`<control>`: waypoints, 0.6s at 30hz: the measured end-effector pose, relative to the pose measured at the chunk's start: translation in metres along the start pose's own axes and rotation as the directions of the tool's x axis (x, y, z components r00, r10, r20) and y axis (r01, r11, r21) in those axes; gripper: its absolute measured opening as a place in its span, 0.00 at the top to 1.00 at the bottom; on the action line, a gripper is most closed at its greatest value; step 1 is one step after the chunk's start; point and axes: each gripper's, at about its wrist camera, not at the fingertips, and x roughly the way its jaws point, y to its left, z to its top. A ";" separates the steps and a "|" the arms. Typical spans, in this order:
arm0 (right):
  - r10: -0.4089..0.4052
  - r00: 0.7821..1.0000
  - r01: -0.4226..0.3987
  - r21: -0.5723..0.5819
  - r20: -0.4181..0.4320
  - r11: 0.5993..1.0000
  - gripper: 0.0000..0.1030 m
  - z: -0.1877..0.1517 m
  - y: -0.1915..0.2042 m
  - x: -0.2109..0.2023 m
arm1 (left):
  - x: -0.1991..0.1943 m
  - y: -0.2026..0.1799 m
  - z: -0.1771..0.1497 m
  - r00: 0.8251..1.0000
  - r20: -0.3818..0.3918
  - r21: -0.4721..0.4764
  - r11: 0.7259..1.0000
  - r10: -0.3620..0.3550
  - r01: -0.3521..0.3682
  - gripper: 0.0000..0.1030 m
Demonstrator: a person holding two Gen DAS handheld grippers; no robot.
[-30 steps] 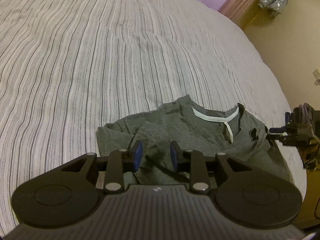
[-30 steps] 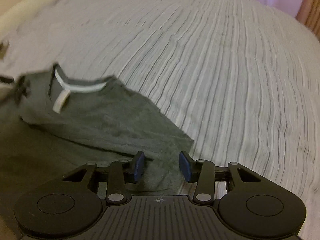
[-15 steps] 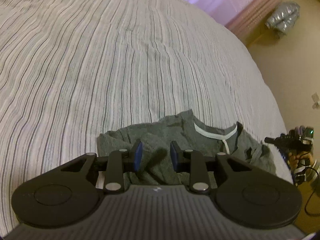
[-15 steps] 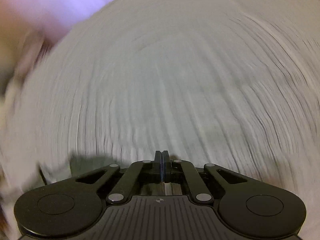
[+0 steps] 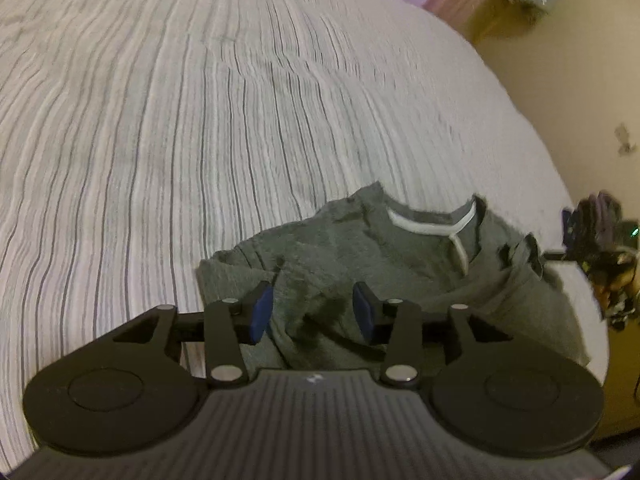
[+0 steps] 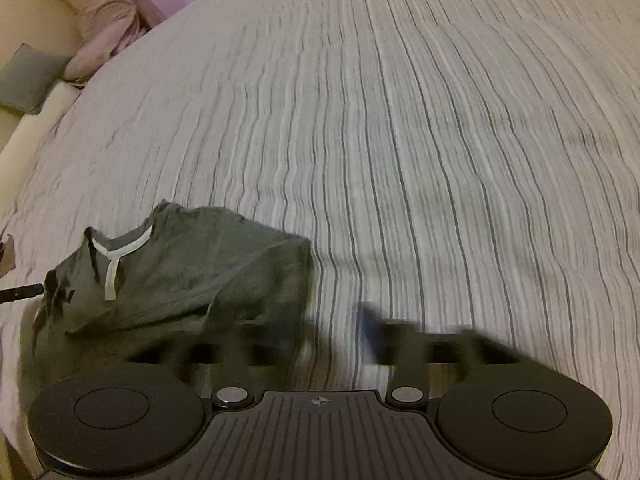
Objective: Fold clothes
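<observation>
Left gripper (image 5: pixel 313 313) spread wide above crumpled grey shirt (image 5: pixel 400 264), white-trimmed collar, on striped bedspread (image 5: pixel 200 120); right gripper (image 6: pixel 320 332) blurred, apparently parted.

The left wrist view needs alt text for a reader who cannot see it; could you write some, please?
A crumpled grey shirt with a white-lined collar lies on a striped bedspread. The open left tool hovers over the shirt's near edge, holding nothing.
</observation>
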 end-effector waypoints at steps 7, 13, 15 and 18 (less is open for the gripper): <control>0.035 0.999 -0.032 -0.082 0.033 0.996 0.44 -0.004 0.007 0.002 | 0.009 0.012 -0.002 0.999 0.020 -0.052 0.998 -0.027 0.028 0.89; 0.052 0.998 -0.044 -0.168 0.041 0.985 0.57 -0.003 0.018 0.010 | 0.015 0.016 -0.005 0.999 0.021 -0.076 0.997 -0.032 0.034 0.89; 0.046 0.998 -0.038 -0.208 0.032 0.977 0.57 0.000 0.024 0.019 | 0.017 0.014 -0.005 0.999 0.020 -0.070 0.997 -0.035 0.037 0.89; 0.049 0.998 -0.040 -0.246 0.029 0.968 0.97 0.003 0.030 0.027 | 0.010 0.011 -0.006 0.998 0.041 -0.054 0.997 -0.047 0.049 0.98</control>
